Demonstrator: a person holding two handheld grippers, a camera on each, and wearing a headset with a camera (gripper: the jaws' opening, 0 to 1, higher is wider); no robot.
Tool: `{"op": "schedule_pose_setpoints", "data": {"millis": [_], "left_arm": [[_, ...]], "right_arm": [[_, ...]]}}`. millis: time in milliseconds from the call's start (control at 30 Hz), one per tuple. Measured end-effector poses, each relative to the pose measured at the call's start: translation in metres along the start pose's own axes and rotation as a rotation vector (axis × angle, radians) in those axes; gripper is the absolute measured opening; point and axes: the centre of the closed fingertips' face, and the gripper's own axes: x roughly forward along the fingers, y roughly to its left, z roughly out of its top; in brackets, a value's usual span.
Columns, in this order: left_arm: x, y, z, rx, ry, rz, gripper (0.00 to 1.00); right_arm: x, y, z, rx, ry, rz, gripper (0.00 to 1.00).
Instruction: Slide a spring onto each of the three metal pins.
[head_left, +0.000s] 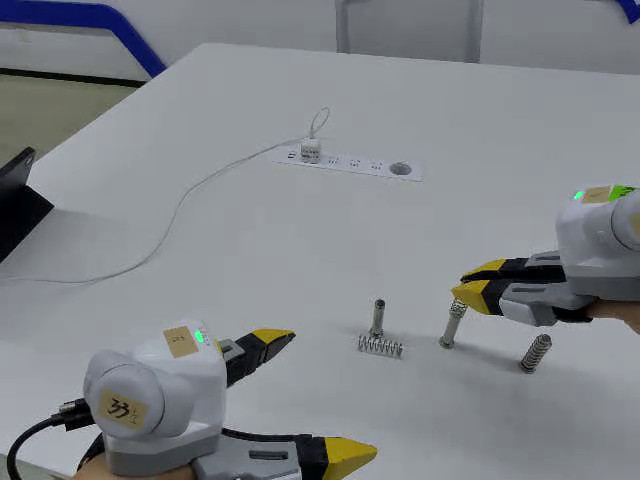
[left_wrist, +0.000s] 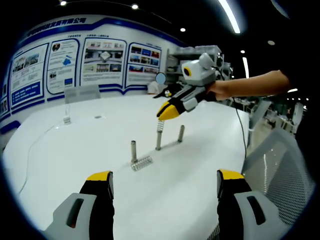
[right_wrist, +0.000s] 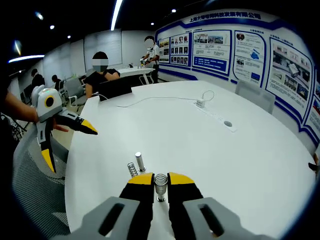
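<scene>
Right gripper (right_wrist: 160, 178) pinching a spring (right_wrist: 160, 186) on the middle pin (head_left: 449, 335), bare pin (right_wrist: 140, 161) and loose spring (right_wrist: 132, 169) just ahead-left of its jaws, left gripper (left_wrist: 165, 176) spread wide, well apart.

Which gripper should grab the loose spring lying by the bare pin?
Probably left. The left gripper is open and faces the loose spring; the right gripper is closed on a second spring.

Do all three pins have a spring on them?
No, one pin stands bare, and a loose spring lies on the table at its foot.
</scene>
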Motion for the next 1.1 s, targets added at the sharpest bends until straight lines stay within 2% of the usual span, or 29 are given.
{"op": "schedule_pose_setpoints", "data": {"millis": [267, 533, 667, 733, 1100], "left_arm": [[-0.001, 0.003, 0.001, -0.018, -0.010, 0.013, 0.87], [-0.001, 0.006, -0.001, -0.025, 0.000, 0.020, 0.86], [-0.002, 0.005, 0.000, -0.032, -0.006, 0.019, 0.86], [-0.002, 0.005, 0.002, -0.050, -0.023, 0.015, 0.86], [-0.002, 0.006, 0.001, -0.055, -0.016, 0.020, 0.86]], "right_arm": [[0.005, 0.002, -0.009, -0.002, 0.024, 0.004, 0.11], [0.011, 0.001, -0.017, 0.002, 0.046, 0.000, 0.11], [0.014, 0.001, -0.021, 0.003, 0.055, 0.004, 0.11], [0.017, 0.002, -0.025, -0.005, 0.063, 0.001, 0.11], [0.025, 0.004, -0.037, -0.007, 0.090, -0.002, 0.11]]}}
